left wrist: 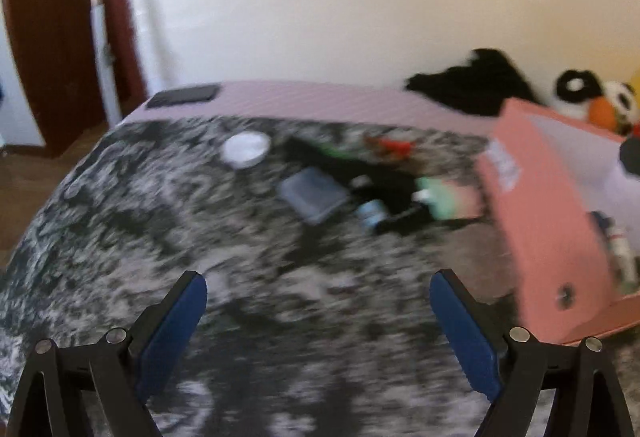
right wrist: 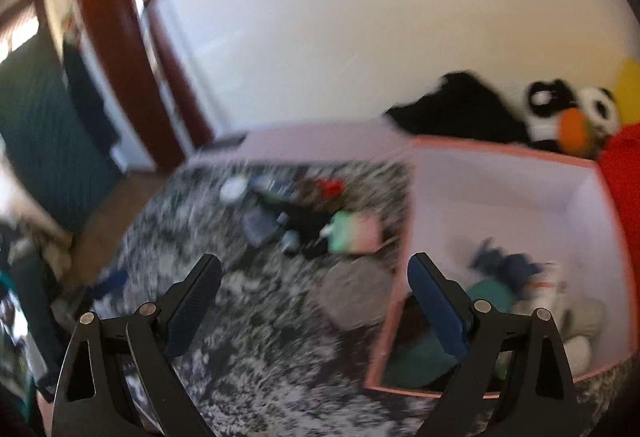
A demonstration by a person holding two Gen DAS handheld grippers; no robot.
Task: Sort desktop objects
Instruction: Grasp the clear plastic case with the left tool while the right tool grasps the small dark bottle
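Note:
Both views are blurred. A pink box (left wrist: 532, 221) stands open on the right of a black-and-white patterned cloth (left wrist: 160, 221); it also shows in the right wrist view (right wrist: 400, 261), holding several small items. Loose objects lie in a cluster on the cloth: a white round lid (left wrist: 246, 149), a grey case (left wrist: 312, 195), a small blue bottle (left wrist: 370, 213), a green-and-pink pouch (left wrist: 440, 197) and a red item (left wrist: 394, 147). My left gripper (left wrist: 318, 313) is open and empty above the cloth. My right gripper (right wrist: 314, 297) is open and empty beside the box's left wall.
A pink surface (left wrist: 320, 101) with a dark phone-like slab (left wrist: 184, 96) lies behind the cloth. Black fabric (left wrist: 472, 85) and a penguin plush (left wrist: 592, 101) sit against the white wall. A brown door frame (left wrist: 48, 37) stands at the left.

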